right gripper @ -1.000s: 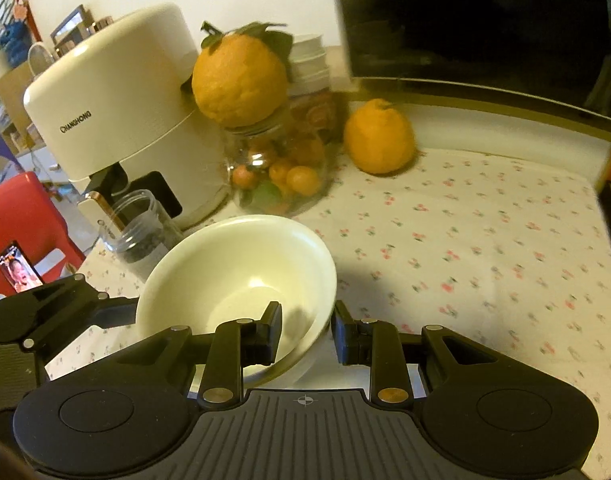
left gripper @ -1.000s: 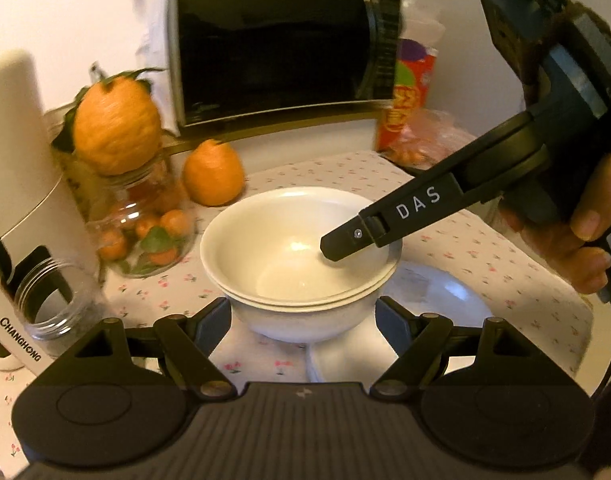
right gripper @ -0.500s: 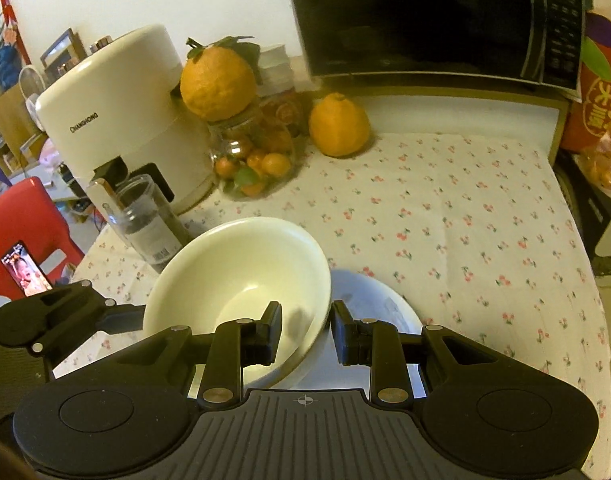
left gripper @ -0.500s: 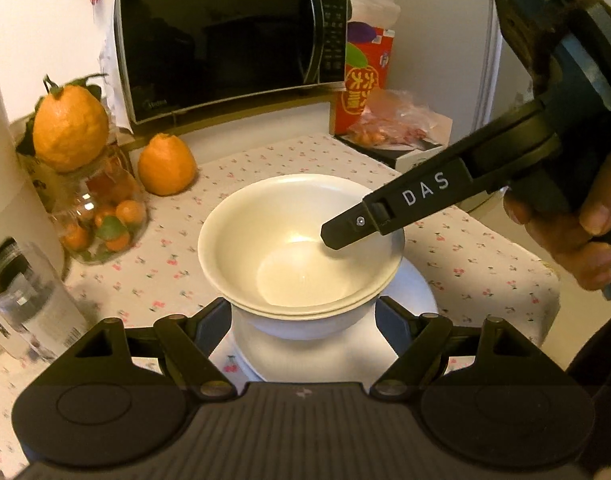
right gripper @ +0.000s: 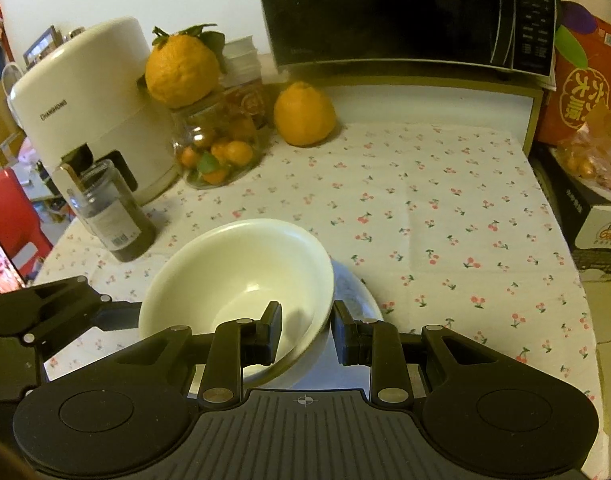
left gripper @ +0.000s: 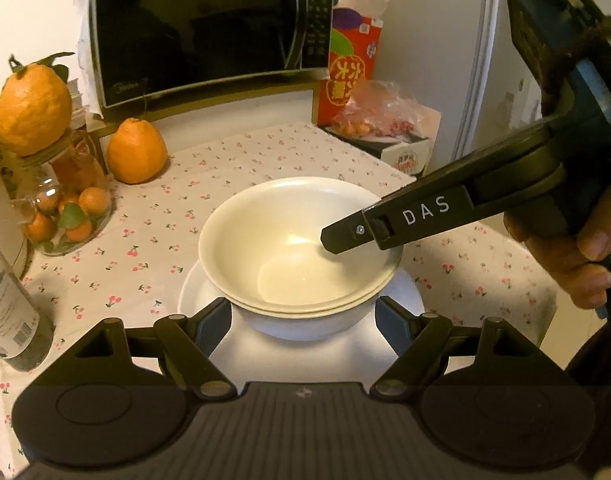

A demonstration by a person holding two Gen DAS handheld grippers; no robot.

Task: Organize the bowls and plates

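Two nested cream bowls [left gripper: 289, 248] sit stacked over a white plate [left gripper: 305, 352] on the cherry-print tablecloth. My right gripper [right gripper: 307, 334] straddles the bowls' near rim [right gripper: 323, 312], one finger inside and one outside, with a gap between pads and rim; in the left wrist view its finger [left gripper: 385, 228] reaches into the bowl. My left gripper [left gripper: 303, 322] is open, its fingers spread on both sides of the bowl stack, just above the plate. In the right wrist view the left gripper's finger [right gripper: 65, 312] shows at the bowl's left side.
A microwave [left gripper: 209, 28] stands at the back. A glass jar of small oranges [right gripper: 217, 144] with a large orange on top, a loose orange [right gripper: 305, 114], a white appliance [right gripper: 89, 108] and a dark jar [right gripper: 109, 216] stand left. Boxes and a bag [right gripper: 585, 120] stand right.
Both grippers and the bowl stack have moved back from the microwave, and the bowls now sit over the white plate. The right gripper's fingers have spread slightly around the rim.
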